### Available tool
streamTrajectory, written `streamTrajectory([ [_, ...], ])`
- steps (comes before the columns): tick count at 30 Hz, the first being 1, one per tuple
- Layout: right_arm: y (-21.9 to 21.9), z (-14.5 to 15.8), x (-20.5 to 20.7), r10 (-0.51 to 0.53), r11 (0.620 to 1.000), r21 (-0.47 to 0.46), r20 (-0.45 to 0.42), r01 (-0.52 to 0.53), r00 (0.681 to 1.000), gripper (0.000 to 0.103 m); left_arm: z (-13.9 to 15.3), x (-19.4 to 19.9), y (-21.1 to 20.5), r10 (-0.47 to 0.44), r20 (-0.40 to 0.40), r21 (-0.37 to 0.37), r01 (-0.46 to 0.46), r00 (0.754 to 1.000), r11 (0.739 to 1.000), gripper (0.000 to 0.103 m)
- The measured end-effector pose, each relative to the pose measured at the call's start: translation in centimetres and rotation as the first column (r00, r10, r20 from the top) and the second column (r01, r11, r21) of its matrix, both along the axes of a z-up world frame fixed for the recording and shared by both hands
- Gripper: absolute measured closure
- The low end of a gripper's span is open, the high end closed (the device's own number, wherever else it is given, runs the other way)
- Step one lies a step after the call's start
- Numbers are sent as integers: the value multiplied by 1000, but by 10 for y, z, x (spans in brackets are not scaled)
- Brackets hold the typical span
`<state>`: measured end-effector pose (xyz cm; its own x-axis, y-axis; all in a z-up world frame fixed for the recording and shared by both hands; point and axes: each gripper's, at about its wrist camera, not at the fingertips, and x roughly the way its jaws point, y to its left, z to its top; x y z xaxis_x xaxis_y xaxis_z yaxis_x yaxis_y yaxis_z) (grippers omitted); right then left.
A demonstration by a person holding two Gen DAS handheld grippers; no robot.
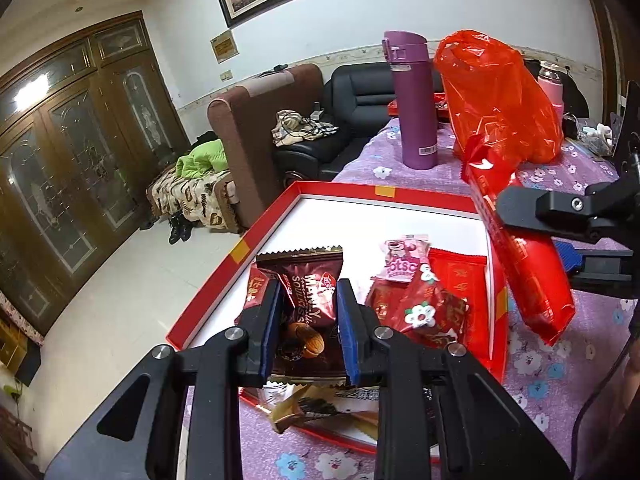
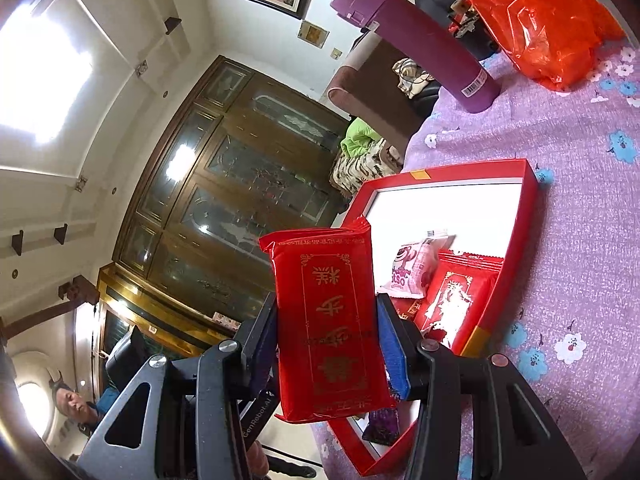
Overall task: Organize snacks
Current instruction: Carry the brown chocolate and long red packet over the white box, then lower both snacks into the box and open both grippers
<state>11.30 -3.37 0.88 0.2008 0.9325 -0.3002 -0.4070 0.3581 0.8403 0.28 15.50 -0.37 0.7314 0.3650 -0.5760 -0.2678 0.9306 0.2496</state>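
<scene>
A shallow red box with a white floor [image 1: 280, 216] [image 2: 524, 240] lies on the purple flowered tablecloth. My left gripper [image 1: 307, 312] is shut on a brown chocolate almond packet [image 1: 312, 304], held just over the box's near end. My right gripper [image 2: 326, 344] is shut on a red packet with gold characters [image 2: 332, 320], raised above the box's edge; it also shows in the left wrist view [image 1: 528, 276]. In the box lie a pink Lotso packet [image 1: 402, 262] [image 2: 408, 272] and red packets [image 1: 460, 280] [image 2: 456, 300].
A purple flask [image 1: 412, 100] [image 2: 432, 56] and an orange-red plastic bag [image 1: 500, 96] [image 2: 532, 12] stand beyond the box. A pink bottle [image 1: 551, 84] is at the far right. Gold-wrapped packets [image 1: 320, 408] lie at the box's near edge. Sofas stand past the table.
</scene>
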Motion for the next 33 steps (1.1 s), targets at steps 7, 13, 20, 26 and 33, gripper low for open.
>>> streamTrajectory([
  [7,2,-1,0,1,1000,-13,1,-1,1000,56,-1,0,-5,-19,-4,6,19,1000,1000,78],
  [13,2,-1,0,-1,1000,-20,-3,1,1000,55,-3,1,-4,-20,-10,1,20,1000,1000,78],
  [20,4,1,-2,-3,999,-36,5,4,1000,55,-5,4,-3,-18,-21,-10,18,1000,1000,78],
  [26,4,4,-4,-3,999,-40,5,3,1000,55,-7,4,-3,-16,-23,-13,16,1000,1000,78],
  [33,6,5,-6,-5,999,-49,4,5,1000,55,-10,6,-4,-12,-36,-15,12,999,1000,78],
])
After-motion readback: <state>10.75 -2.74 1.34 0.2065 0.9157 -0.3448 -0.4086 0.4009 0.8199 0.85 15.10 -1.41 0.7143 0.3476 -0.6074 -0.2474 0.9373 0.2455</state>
